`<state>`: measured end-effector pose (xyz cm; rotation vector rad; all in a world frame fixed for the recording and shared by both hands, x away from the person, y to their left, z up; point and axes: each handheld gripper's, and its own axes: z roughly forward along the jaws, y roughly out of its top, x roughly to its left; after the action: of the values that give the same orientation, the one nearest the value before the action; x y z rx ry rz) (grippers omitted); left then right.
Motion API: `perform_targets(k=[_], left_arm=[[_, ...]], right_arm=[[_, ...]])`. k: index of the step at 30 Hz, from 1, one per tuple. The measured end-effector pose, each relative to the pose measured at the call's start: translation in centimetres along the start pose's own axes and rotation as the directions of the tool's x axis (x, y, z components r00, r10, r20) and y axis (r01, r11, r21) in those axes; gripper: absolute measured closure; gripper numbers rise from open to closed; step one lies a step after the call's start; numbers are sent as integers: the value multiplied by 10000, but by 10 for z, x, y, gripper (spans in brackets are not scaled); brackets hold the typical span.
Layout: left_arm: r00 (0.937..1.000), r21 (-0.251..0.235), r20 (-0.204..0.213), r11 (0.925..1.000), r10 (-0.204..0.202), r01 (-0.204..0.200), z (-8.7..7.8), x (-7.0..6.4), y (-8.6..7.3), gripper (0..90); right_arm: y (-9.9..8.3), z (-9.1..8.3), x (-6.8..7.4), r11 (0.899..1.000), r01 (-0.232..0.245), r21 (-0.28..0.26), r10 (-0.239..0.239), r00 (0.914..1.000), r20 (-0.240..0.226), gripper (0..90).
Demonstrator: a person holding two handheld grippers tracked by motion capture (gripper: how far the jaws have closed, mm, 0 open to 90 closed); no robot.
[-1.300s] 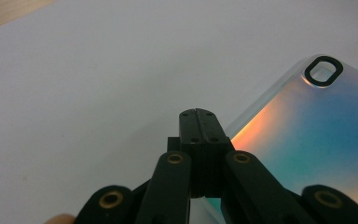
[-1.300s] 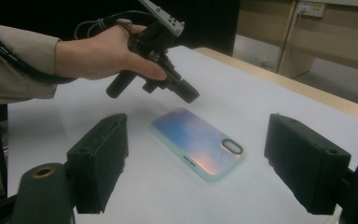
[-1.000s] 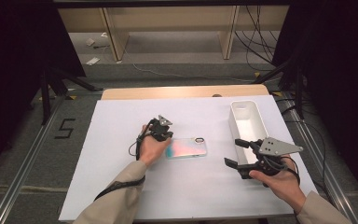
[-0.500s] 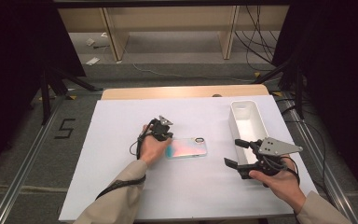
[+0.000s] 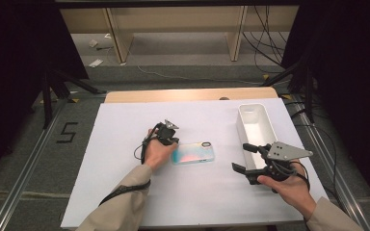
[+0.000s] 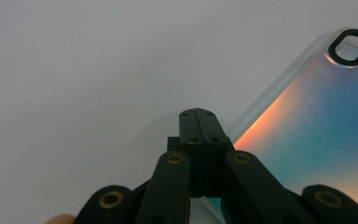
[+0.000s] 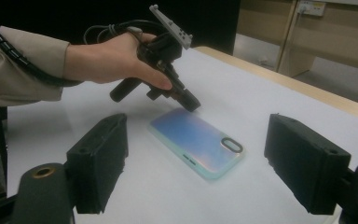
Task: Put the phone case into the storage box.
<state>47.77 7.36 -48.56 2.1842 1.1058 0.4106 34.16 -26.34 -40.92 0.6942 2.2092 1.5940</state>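
Flat on the white table (image 5: 125, 192), near its centre: an iridescent phone case (image 5: 193, 152), camera cutout toward 3 o'clock. At the case's 9 o'clock end, the left gripper (image 5: 172, 144), jaws pressed fully together, tips down at the case's corner edge; whether anything is pinched between them cannot be told. Well apart at 4 o'clock from the case, the right gripper (image 5: 244, 158), jaws spread wide and holding nothing, facing the case. Beside it, toward 12 o'clock, a long white bin (image 5: 253, 126) along the table's right side.
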Motion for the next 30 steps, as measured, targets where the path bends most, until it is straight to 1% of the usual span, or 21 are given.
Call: perform_targets(k=[3,15,17,18,20,26,30], left_arm=[[10000,88,45,10000,5,-5,-1,-1,0,896],[9993,308,61,9988,381,-382,-8,-7,-5,897],[9982,359,78,9976,589,-591,-10,-11,-8,896],[9982,359,78,9976,589,-591,-10,-11,-8,897],[9967,428,112,9958,806,-810,-13,-13,-10,897],[9960,490,165,9948,882,-889,-17,-16,-14,897],[9939,568,202,9924,1082,-1092,-22,-20,-18,897]], right_arm=[[0,0,0,10000,6,-1,-6,10000,5,223],[0,0,0,10000,-16,-6,16,10000,7,223],[0,0,0,10000,-20,-19,20,10000,-2,223],[0,0,0,10000,-20,-19,20,10000,-2,223],[0,1,0,10000,-16,-26,16,10000,0,223],[0,1,-1,10000,-11,-25,11,10000,-6,224],[0,2,-1,10000,8,-33,-9,10000,-21,224]])
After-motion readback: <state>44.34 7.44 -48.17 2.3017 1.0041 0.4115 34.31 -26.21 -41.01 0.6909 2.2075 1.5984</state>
